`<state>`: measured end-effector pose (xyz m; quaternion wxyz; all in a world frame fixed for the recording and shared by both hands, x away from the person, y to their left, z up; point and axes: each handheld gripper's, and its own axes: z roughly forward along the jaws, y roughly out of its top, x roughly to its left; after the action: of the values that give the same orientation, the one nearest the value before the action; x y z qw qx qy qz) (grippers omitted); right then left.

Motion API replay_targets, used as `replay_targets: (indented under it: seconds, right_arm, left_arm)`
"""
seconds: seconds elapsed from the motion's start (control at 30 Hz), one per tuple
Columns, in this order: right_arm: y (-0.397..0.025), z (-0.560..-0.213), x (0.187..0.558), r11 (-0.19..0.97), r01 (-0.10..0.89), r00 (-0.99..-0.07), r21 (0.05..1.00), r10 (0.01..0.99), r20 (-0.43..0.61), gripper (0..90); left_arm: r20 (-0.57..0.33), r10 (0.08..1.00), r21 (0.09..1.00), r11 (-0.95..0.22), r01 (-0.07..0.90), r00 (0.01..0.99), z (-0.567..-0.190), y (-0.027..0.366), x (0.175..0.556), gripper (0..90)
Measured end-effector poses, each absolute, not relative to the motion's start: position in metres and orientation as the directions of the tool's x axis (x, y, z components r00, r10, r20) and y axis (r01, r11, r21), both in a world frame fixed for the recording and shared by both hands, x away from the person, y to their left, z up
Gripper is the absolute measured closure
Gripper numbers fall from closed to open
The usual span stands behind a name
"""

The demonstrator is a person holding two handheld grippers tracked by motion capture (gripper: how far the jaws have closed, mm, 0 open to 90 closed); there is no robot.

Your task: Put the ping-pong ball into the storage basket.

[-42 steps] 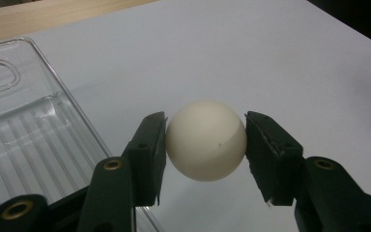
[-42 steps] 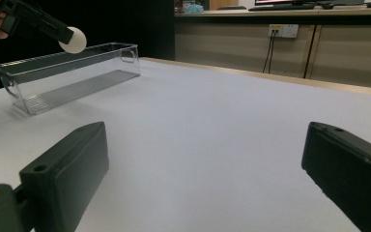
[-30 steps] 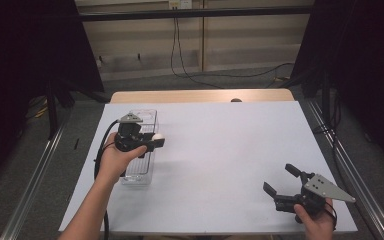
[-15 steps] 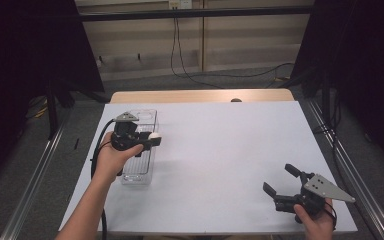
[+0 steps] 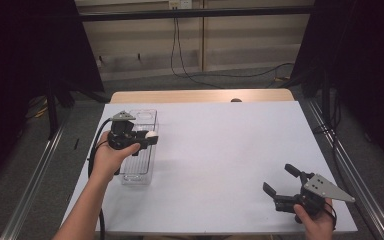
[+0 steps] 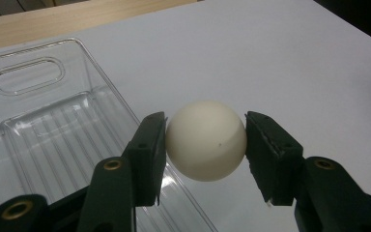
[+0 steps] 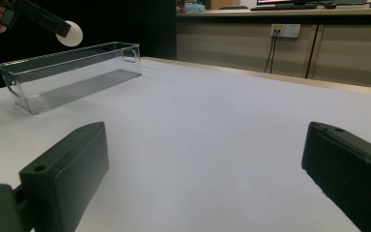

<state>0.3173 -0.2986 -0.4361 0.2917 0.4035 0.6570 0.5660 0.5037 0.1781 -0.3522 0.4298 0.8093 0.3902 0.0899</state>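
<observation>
The ball (image 6: 206,140) is a smooth, matte, cream-white sphere with one tiny dark speck on its face. The left gripper (image 5: 147,136) has its jaws clamped on the ball's two sides and holds it in the air, seemingly above the right rim of the clear bin (image 5: 149,150) near the counter's (image 5: 230,150) left edge. The right gripper (image 5: 278,181), jaws wide apart, sits by the near right corner.
</observation>
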Motion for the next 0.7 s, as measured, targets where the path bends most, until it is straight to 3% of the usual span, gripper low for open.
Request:
replay_targets:
  seconds: [0.7]
  right_arm:
    - [-0.2991,-0.4358,0.3168,0.033,0.2,-0.505,0.979,0.86,0.074,2.3]
  left_arm:
    - [-0.192,0.727,0.764,-0.311,0.566,0.659,-0.3531,0.1858,0.5047,50.8]
